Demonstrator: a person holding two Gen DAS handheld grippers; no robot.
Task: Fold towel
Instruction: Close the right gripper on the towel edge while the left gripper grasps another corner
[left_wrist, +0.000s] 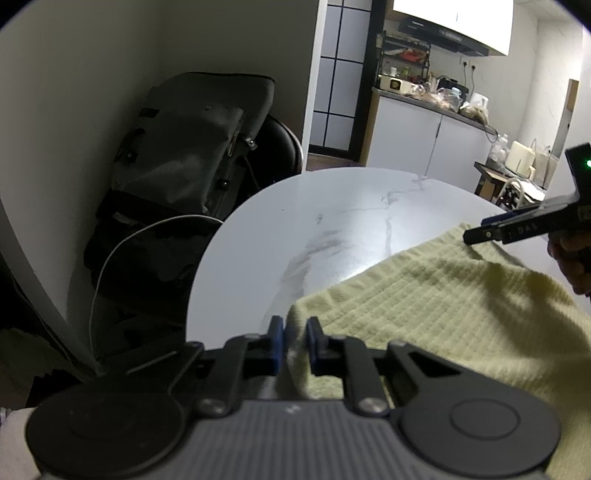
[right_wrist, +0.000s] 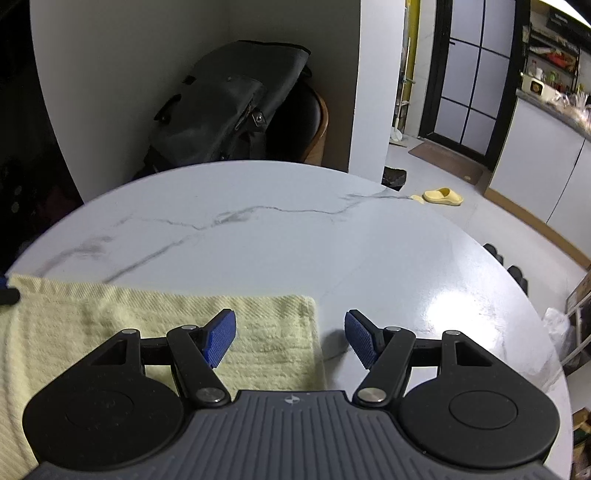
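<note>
One towel (left_wrist: 443, 302) — pale yellow, waffle-textured — is lying on the one round white marble table (left_wrist: 332, 214), spread toward the near edge. Two grippers are working over it. The left gripper (left_wrist: 295, 345) is sitting at the towel's left corner, its two blue pads drawn close together with a fold of the yellow cloth pinched between them. The right gripper (right_wrist: 290, 338) is hovering with its jaws spread wide: one blue pad is hanging above the towel's far right corner, the other above bare marble, and nothing is lying between them. In the left wrist view the right gripper is showing from the side at the frame's right edge, its fingers pointing over the towel's far edge, with one hand (left_wrist: 570, 262) partly visible behind it.

Beyond the table one dark backpack (right_wrist: 229, 107) is resting on a chair against the wall, and one yellow slipper (right_wrist: 443, 196) is lying on the floor.
</note>
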